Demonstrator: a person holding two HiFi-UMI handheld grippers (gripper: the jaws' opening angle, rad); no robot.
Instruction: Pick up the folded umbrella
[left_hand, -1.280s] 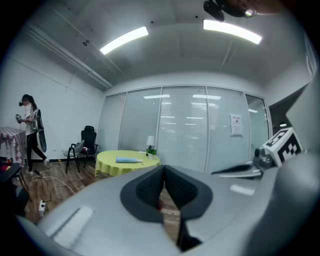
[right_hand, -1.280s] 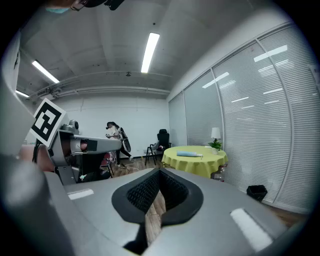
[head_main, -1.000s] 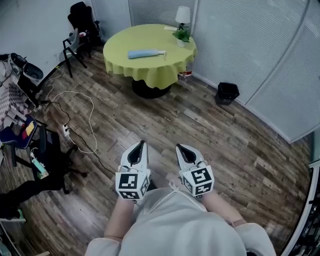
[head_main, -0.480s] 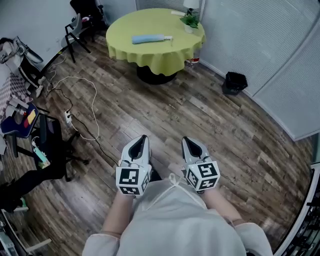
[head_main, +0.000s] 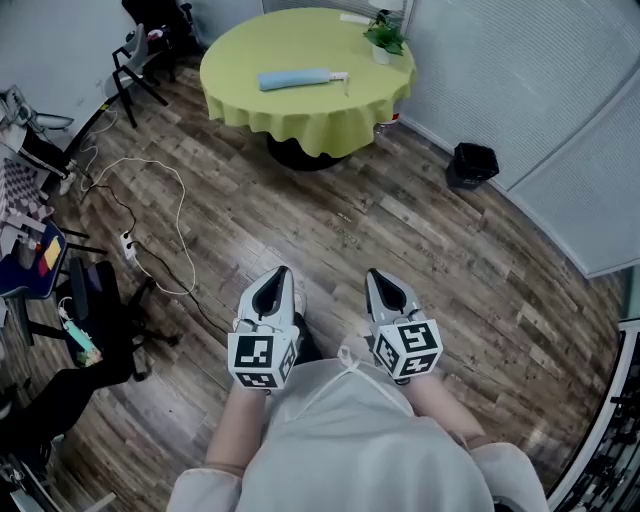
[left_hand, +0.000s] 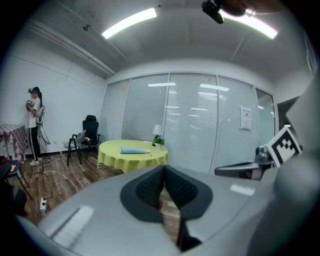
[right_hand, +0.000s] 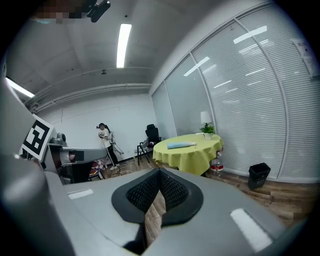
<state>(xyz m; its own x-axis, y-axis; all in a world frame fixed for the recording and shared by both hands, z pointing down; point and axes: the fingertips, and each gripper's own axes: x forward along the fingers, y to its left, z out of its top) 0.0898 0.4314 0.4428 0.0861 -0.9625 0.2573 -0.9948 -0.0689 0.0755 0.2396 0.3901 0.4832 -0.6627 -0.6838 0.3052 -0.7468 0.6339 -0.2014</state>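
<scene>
— Left hand-held gripper (head_main: 278, 272): how do its jaws stand?
— Pressed together, with nothing between them. Its own view shows the dark pads meeting at the tip.
— And the right hand-held gripper (head_main: 374, 275)?
— Closed tip to tip as well, and empty. Both hang side by side over the wooden floor (head_main: 420, 250), close in front of the person, pointing toward the round table (head_main: 290, 40).
— Where is the folded umbrella (head_main: 295, 79)?
— It is light blue and lies flat on the yellow-green tablecloth (head_main: 310, 125), well apart from both grippers. A potted plant (head_main: 385, 35) stands at the table's far right edge. A black bin (head_main: 472, 165) sits on the floor to its right.
</scene>
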